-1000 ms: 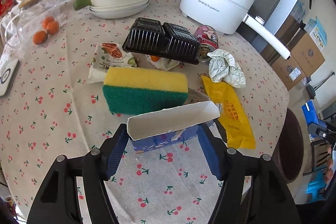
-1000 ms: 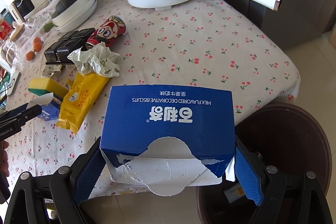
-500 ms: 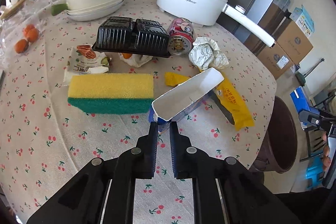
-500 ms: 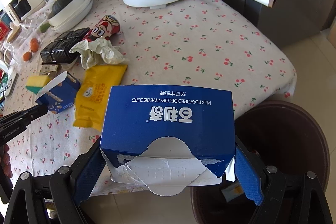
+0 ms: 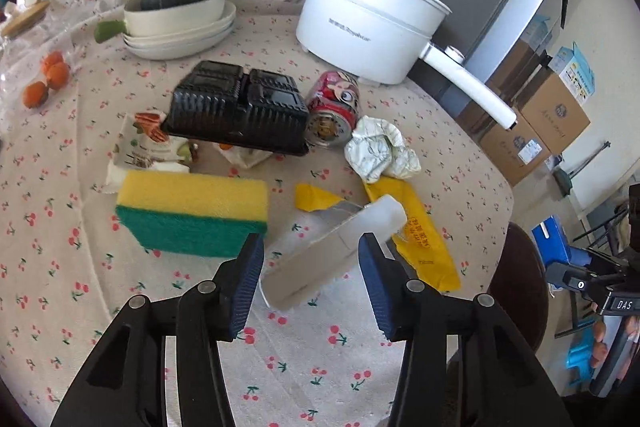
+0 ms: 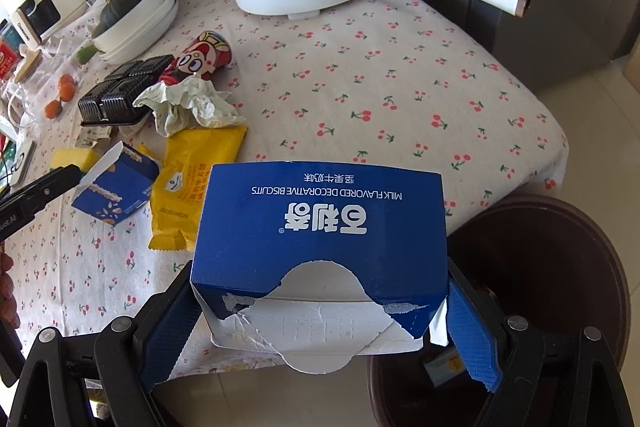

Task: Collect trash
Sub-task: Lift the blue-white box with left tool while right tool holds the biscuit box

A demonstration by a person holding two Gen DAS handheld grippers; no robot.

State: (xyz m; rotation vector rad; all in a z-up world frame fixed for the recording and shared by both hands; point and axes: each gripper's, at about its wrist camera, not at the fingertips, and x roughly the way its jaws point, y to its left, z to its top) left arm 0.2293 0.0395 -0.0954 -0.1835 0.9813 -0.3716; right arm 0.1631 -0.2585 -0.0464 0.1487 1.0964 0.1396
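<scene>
While clamped crosswise, biscuit box [image 6: 320, 223] level.

table [image 5: 60, 235]: cherry-print cloth | on it: sponge [image 5: 192, 211], yellow wrapper [image 5: 424, 239], can [image 5: 332, 107], white pot [image 5: 368, 23]

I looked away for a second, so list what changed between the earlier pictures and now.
The left gripper closed beside the small torn blue carton, knocking it from lengthwise against the yellow-and-green sponge to slanted toward the yellow wrapper. Its jaws are now opening around the carton without pressing it. Unchanged: the right gripper holds the large blue biscuit box near the brown bin.
</scene>
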